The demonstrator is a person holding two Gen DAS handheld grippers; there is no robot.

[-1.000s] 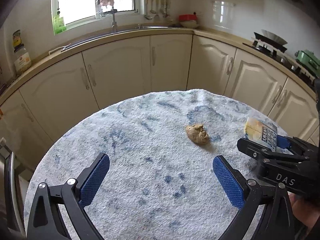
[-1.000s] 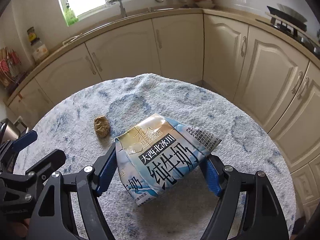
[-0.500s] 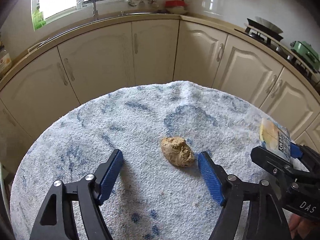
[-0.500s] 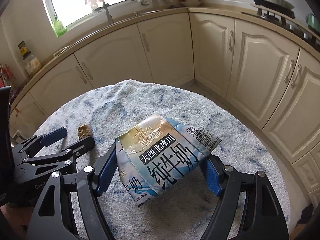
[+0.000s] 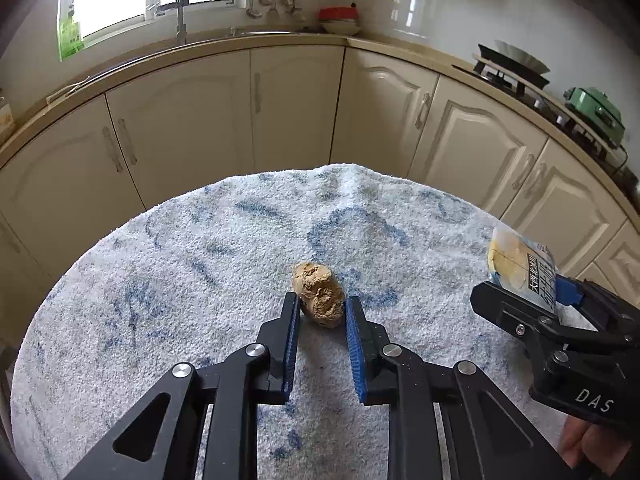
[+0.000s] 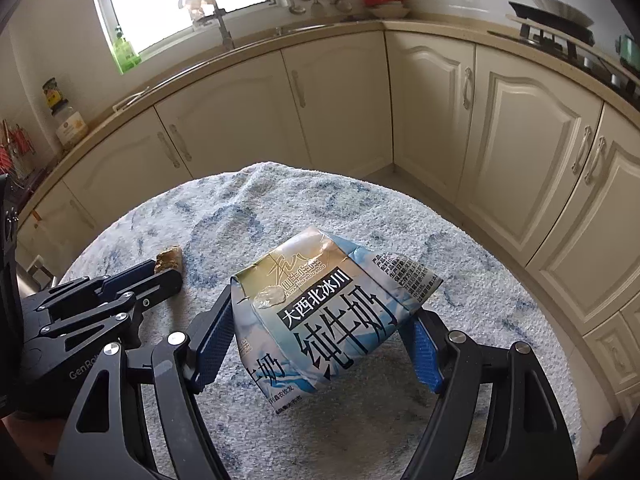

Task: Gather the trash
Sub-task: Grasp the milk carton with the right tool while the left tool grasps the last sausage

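Observation:
A brown crumpled lump of trash [image 5: 319, 295] lies on the blue-and-white towel-covered round table [image 5: 200, 264]. My left gripper [image 5: 321, 306] is shut on the lump, its blue pads against both sides near the tips. My right gripper [image 6: 322, 312] is shut on a crushed light-blue milk carton [image 6: 320, 312] with black Chinese print and holds it above the table. In the right wrist view the left gripper [image 6: 166, 268] shows at the left with the lump [image 6: 170, 259] at its tips. In the left wrist view the right gripper [image 5: 532, 300] and carton [image 5: 520, 266] show at the right.
Cream kitchen cabinets [image 5: 280, 108] curve around behind the table under a beige counter. A sink tap [image 5: 180, 20] stands below the window, a stove with pans [image 5: 512, 68] is at the right. A person's hand [image 5: 576, 440] holds the right gripper at the lower right.
My left gripper moved forward to the brown lump and its jaws closed from wide open onto it. My right gripper kept its hold on the carton.

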